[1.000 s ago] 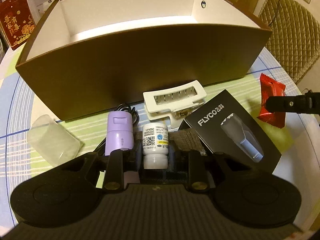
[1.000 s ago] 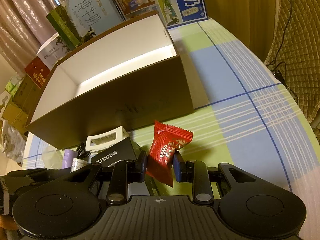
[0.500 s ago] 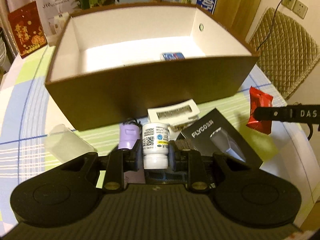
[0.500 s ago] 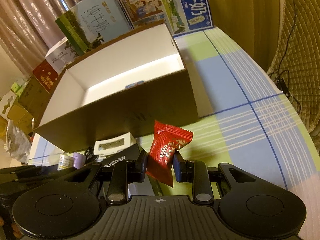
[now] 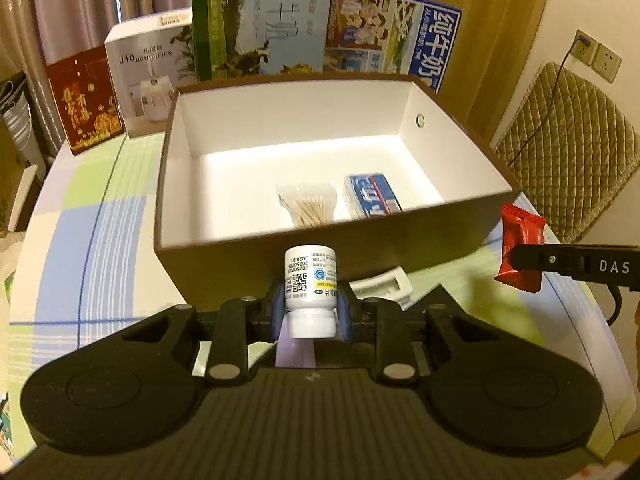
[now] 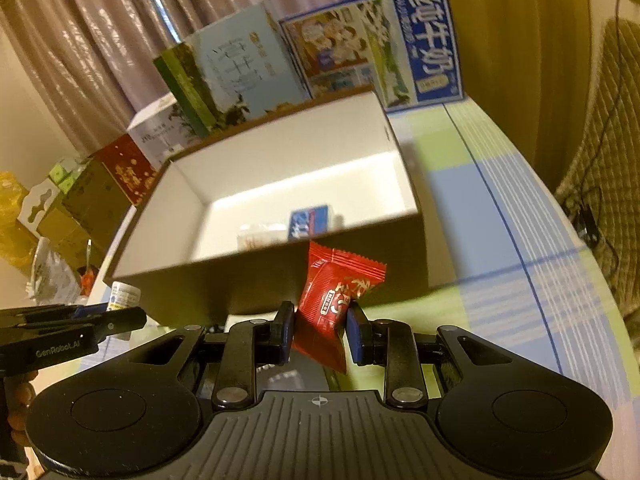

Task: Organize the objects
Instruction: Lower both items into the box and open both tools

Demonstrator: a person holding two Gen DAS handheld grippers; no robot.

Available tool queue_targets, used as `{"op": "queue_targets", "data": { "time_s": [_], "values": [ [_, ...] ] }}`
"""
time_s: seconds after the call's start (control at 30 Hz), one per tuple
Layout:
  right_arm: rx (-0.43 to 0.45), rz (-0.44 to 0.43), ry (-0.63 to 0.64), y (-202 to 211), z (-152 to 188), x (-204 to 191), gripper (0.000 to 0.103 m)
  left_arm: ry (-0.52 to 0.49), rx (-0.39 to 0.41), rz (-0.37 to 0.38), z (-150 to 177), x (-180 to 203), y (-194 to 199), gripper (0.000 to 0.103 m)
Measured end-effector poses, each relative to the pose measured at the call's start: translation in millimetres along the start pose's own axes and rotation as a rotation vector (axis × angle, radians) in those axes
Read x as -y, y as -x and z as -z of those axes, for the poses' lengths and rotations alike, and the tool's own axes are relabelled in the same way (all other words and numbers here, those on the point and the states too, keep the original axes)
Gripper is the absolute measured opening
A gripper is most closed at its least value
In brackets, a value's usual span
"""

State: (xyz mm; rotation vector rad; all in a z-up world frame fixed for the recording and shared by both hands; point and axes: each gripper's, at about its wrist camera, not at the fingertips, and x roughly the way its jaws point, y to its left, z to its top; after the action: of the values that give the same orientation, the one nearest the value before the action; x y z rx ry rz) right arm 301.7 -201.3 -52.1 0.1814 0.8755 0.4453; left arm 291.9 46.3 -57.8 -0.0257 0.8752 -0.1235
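Note:
My left gripper [image 5: 310,312] is shut on a small white pill bottle [image 5: 310,280], held upside down in front of the near wall of a brown box [image 5: 320,240] with a white inside. A bag of cotton swabs [image 5: 308,208] and a blue-and-white packet [image 5: 372,196] lie in the box. My right gripper [image 6: 320,330] is shut on a red snack packet [image 6: 336,296], held just before the brown box [image 6: 280,280]. The red packet [image 5: 520,248] also shows at the right of the left wrist view. The pill bottle [image 6: 124,294] appears at the left of the right wrist view.
A white clip-like holder [image 5: 384,286] lies on the checked tablecloth [image 5: 100,240] under the left gripper. Tall cartons [image 5: 260,20] and gift boxes [image 5: 86,96] stand behind the brown box. A quilted chair [image 5: 568,148] is at the right, past the table edge.
Both grippers have risen with their loads, so the box's inside and contents now show. The purple device, clear cup and black Flyco box have dropped out of the left wrist view.

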Motion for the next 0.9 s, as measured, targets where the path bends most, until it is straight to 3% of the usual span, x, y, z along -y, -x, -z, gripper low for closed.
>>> {"op": "queue_targets", "data": {
  "time_s": [0.5,0.9],
  "values": [
    [0.067,-0.013,0.122,-17.0,-54.8,-14.0,0.025,0.001,0.038,-0.044,-48.1,-10.6,-15.8,0.022],
    [0.004,0.024,0.177,-60.0,-75.9,-7.1,0.025,0.008,-0.027,-0.071,-69.5,-25.7,-57.9,0.022]
  ]
}}
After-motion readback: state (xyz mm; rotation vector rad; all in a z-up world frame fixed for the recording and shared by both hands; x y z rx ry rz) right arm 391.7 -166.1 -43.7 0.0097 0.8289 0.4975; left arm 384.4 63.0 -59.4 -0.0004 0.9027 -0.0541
